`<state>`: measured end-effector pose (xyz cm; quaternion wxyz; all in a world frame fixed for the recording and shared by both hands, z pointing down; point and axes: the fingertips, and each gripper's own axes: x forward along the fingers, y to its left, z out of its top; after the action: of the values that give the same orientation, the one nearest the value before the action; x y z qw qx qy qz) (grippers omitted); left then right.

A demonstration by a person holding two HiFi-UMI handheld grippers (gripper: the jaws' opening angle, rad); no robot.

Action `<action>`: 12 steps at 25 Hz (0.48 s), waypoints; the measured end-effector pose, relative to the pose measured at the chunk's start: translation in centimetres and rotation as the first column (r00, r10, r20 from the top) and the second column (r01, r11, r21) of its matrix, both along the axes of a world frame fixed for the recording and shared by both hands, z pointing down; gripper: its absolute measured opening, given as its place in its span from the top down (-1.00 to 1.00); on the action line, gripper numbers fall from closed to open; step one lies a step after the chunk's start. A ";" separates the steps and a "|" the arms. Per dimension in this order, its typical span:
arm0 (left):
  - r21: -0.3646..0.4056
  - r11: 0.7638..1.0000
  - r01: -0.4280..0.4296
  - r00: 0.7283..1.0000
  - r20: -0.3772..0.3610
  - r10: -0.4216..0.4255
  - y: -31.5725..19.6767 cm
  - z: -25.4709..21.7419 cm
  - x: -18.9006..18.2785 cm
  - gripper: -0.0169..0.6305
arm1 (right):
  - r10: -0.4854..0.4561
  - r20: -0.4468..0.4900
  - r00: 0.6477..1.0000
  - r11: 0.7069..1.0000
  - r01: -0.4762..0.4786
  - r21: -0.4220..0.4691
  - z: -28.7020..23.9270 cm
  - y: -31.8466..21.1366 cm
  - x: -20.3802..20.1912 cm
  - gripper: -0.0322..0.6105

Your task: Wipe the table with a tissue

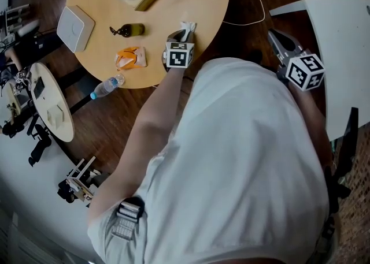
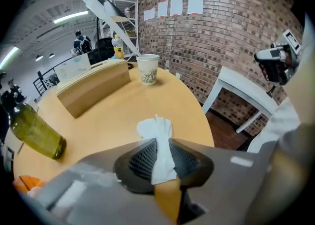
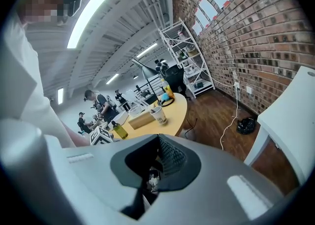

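Note:
A white tissue is pinched between the mesh pads of my left gripper, its crumpled end sticking out over the round wooden table. In the head view the left gripper points steeply down at the table's near right edge, and the tissue shows just beyond its marker cube. Whether the tissue touches the tabletop I cannot tell. My right gripper hangs off the table over the dark floor. Its jaws look shut with nothing held.
On the table lie an olive bottle, an orange packet, a water bottle at the edge, a white box and a wooden box; a paper cup stands there. A white table stands to the right.

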<state>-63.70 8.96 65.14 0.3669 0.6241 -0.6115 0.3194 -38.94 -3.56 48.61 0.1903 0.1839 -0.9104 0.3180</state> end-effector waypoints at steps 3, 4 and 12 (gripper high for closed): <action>-0.004 0.999 0.036 0.998 -0.059 -0.036 0.0 -0.2 -0.4 0.74 | 0.017 -0.002 1.000 1.000 -0.017 -0.005 0.2 0.0 0.0 0.88; 0.000 0.999 0.048 0.996 -0.077 -0.048 -0.1 -0.3 -0.4 0.75 | 0.026 -0.002 1.000 1.000 -0.026 -0.006 0.3 -0.1 0.1 0.88; 0.189 0.981 0.039 0.953 -0.302 0.020 -4.1 -3.8 3.8 0.75 | 0.126 0.004 0.992 0.992 -0.126 -0.020 1.0 -0.5 1.4 0.88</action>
<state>-59.87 4.91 61.32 0.3955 0.6951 -0.5792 0.1578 -37.50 -4.01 49.66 0.1692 0.2380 -0.8943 0.3390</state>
